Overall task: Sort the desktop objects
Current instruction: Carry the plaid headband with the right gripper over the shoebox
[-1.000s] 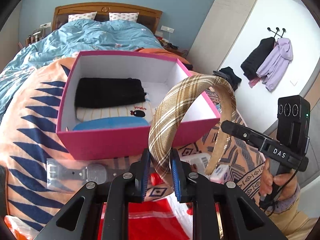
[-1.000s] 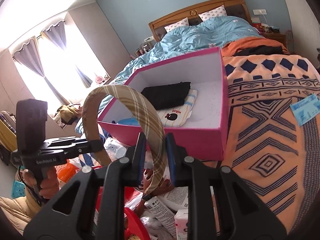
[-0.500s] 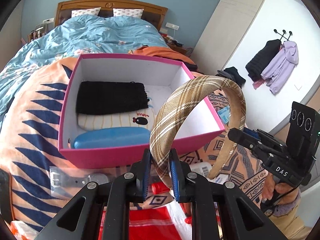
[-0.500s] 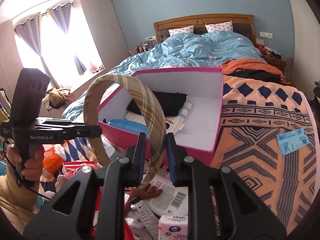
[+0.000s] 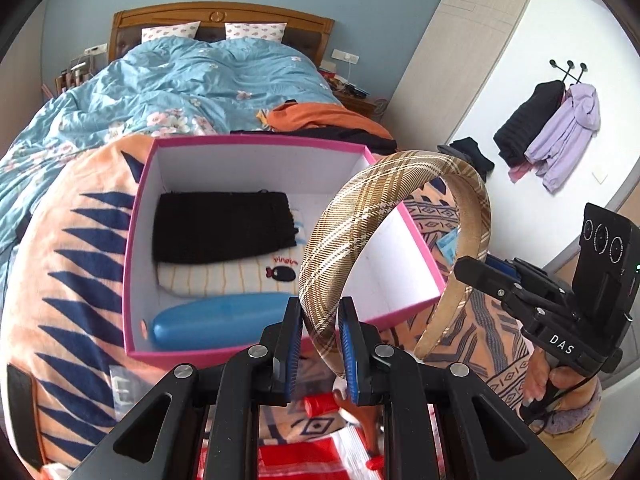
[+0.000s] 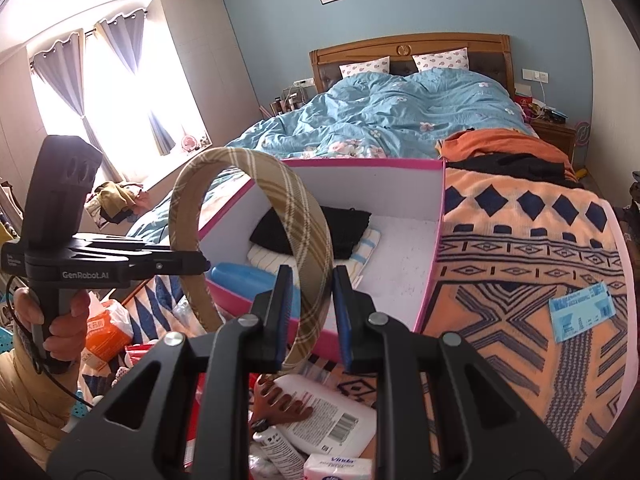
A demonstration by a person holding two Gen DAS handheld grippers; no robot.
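Note:
A tan plaid headband (image 5: 360, 216) arches upright, held at both ends over the near edge of a pink box (image 5: 132, 280). My left gripper (image 5: 319, 346) is shut on one end. My right gripper (image 6: 308, 316) has the other end (image 6: 304, 248) between its jaws, with a gap showing at the right pad. The right gripper (image 5: 472, 270) shows at the headband's far end in the left wrist view. The box (image 6: 430, 280) holds a black pouch (image 5: 224, 228), a striped cloth (image 5: 224, 278) and a blue case (image 5: 220, 322).
The box sits on an orange and navy patterned blanket (image 6: 520, 280) on a bed. A blue ticket (image 6: 582, 312) lies to the right. A white bottle (image 6: 324, 420), tissue pack (image 6: 340, 470), brown comb (image 6: 280, 404) and red packaging (image 5: 304, 456) lie near me. Clothes (image 5: 560, 136) hang on the wall.
Both grippers have risen and moved forward with the headband, which now hangs over the box's near edge. The right gripper's jaws have widened around its end.

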